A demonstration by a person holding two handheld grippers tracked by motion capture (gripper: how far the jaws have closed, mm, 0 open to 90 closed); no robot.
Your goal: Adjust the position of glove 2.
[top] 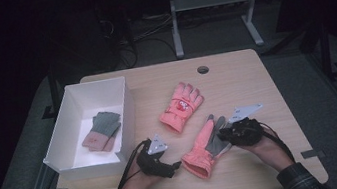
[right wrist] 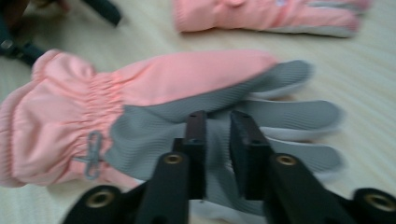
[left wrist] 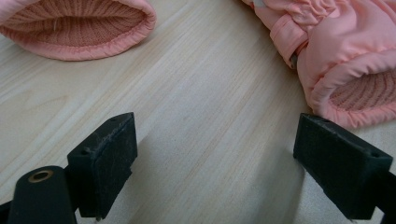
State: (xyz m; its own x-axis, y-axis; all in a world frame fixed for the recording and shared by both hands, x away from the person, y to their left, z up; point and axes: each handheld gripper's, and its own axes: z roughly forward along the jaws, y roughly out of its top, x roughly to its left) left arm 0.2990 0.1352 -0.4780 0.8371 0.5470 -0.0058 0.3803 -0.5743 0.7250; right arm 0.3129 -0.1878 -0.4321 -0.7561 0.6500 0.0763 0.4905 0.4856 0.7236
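Right gripper (right wrist: 217, 140): jaws pinched the near pink glove's (right wrist: 154, 100) grey palm.
Left gripper (left wrist: 215, 163): jaws wide apart above the desk (left wrist: 196, 116).

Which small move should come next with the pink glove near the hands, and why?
Probably close the open left tool on the knit cuff of the pink padded glove with grey palm: the right tool already pinches its palm fabric, while the cuff lies free beside the left jaws.

Wooden table (top: 252, 92), white box (top: 77, 158), two pink gloves (top: 182, 105)
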